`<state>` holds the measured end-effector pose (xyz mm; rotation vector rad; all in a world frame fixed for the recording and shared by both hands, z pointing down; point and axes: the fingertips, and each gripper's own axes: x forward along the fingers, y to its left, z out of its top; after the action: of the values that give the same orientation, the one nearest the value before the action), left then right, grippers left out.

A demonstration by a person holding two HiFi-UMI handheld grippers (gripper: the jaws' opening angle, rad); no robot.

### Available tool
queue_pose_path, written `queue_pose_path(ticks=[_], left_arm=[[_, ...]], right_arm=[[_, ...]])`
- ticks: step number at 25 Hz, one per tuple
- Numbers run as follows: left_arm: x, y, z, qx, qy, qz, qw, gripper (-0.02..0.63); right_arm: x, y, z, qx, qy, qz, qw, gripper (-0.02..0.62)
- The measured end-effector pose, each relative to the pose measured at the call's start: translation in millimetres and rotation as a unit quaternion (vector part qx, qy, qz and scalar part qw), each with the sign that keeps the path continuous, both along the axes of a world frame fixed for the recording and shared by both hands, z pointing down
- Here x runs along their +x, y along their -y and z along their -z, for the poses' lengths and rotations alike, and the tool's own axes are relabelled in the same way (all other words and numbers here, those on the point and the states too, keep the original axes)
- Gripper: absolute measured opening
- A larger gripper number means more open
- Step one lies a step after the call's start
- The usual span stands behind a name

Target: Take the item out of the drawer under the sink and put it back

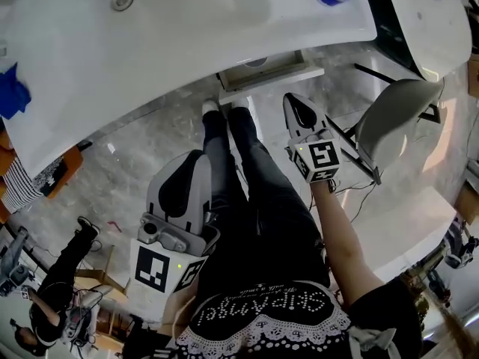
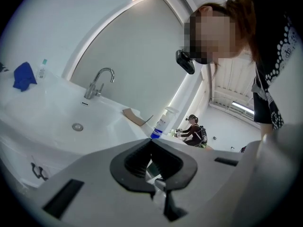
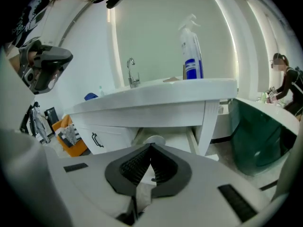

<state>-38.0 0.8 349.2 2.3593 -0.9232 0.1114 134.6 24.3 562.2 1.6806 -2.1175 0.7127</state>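
While left gripper (image 2: 151, 142) and right gripper (image 3: 151, 146) sit clenched empty, the round white item (image 1: 258, 62) ahead seems light, slick; pinch its rim.

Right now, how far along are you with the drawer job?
Done: the drawer under the sink is open. In hand: nothing; the left gripper and right gripper have shut, empty fingers. To do: the round white item sits inside; whether it has been out yet, I can't tell.
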Motion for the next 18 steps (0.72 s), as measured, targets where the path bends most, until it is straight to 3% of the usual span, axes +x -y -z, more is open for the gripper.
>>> queue_pose_path(ticks=[13,18], left_arm=[[-16,35,86,0.092,-0.027,0.045,0.9944,0.005],[-25,38,117,0.13,-0.016,0.056,0.9898,0.005]], right_arm=[[5,34,115,0.092,0.029,0.001,0.995,0.017],[10,40,167,0.138,0.04,0.002,0.99,0.017]])
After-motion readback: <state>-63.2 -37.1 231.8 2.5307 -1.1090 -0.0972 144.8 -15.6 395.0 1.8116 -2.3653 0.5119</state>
